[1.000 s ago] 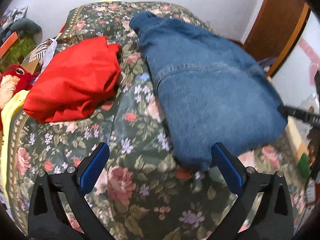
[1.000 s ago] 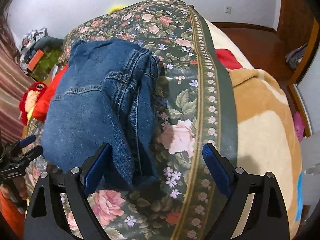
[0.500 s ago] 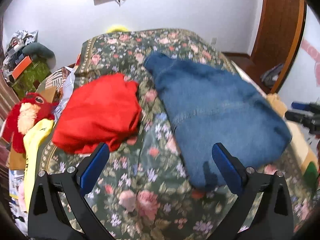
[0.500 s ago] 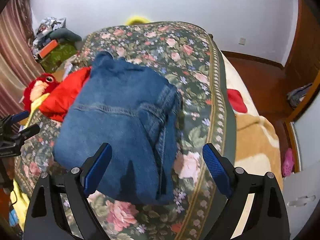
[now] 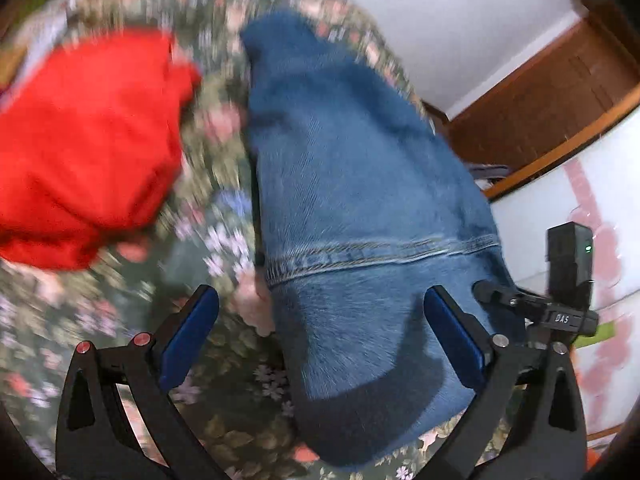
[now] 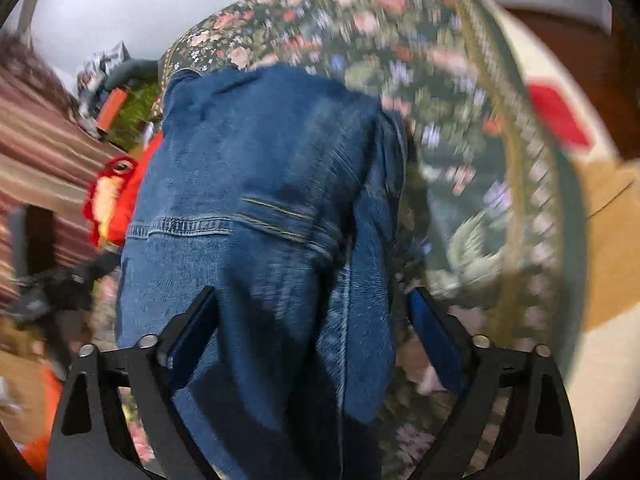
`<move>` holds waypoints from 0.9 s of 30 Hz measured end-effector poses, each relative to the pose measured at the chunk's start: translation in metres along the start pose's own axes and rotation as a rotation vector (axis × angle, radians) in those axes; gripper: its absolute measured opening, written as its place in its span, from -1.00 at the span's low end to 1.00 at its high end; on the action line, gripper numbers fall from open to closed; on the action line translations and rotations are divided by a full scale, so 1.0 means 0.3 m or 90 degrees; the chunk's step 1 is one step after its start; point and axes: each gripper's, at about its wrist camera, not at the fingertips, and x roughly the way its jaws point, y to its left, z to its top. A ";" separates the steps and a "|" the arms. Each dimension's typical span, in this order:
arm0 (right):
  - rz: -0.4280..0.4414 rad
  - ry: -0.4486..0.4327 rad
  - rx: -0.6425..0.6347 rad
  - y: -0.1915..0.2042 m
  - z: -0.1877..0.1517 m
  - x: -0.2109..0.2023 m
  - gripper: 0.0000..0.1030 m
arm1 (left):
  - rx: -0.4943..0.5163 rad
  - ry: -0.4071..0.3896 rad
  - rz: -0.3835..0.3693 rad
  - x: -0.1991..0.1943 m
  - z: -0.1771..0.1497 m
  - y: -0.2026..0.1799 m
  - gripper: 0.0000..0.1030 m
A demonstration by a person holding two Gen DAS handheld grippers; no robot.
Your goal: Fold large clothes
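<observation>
Both views are pretty smeared with motion blur, so the floral bedspread is mostly streaks and you can't read its pattern well except close to the grippers. The near end of the folded jeans drops into shadow and gets cut off behind the gripper frames in both views. In the right wrist view, the red garment is almost entirely hidden behind the denim, just a sliver showing. The stuff on the floor past the bed's left edge is too blurry to name, apart from a red plush toy.

Count-wise: one pair of jeans, one red garment, one plush toy, two grippers.

The jeans lie folded on the bedspread, running lengthwise down the middle of the bed, a stitched seam across them. The red garment sits just beside them, toward the left edge of the bed.

The left gripper is spread wide, holding nothing; its right finger is over the near left part of the denim and its left finger over bare bedspread, and I can't tell if either is touching. The right gripper is also spread wide and empty-handed, straddling the near end of the jeans, right finger out over the bedspread by the denim's right edge. The other handheld gripper pokes in at the right of the left wrist view.
</observation>
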 end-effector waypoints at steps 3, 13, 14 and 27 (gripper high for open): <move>0.058 0.015 0.044 -0.060 -0.001 0.044 1.00 | -0.041 0.026 -0.057 0.068 0.010 0.041 1.00; 0.097 0.046 0.081 -0.056 0.075 0.112 1.00 | -0.075 0.067 -0.098 0.151 0.097 0.032 1.00; 0.099 0.046 0.088 -0.055 0.077 0.111 1.00 | -0.075 0.072 -0.098 0.154 0.108 0.025 1.00; 0.109 0.022 0.120 -0.011 0.028 -0.001 -0.20 | -0.063 0.095 -0.117 0.087 0.052 -0.068 0.35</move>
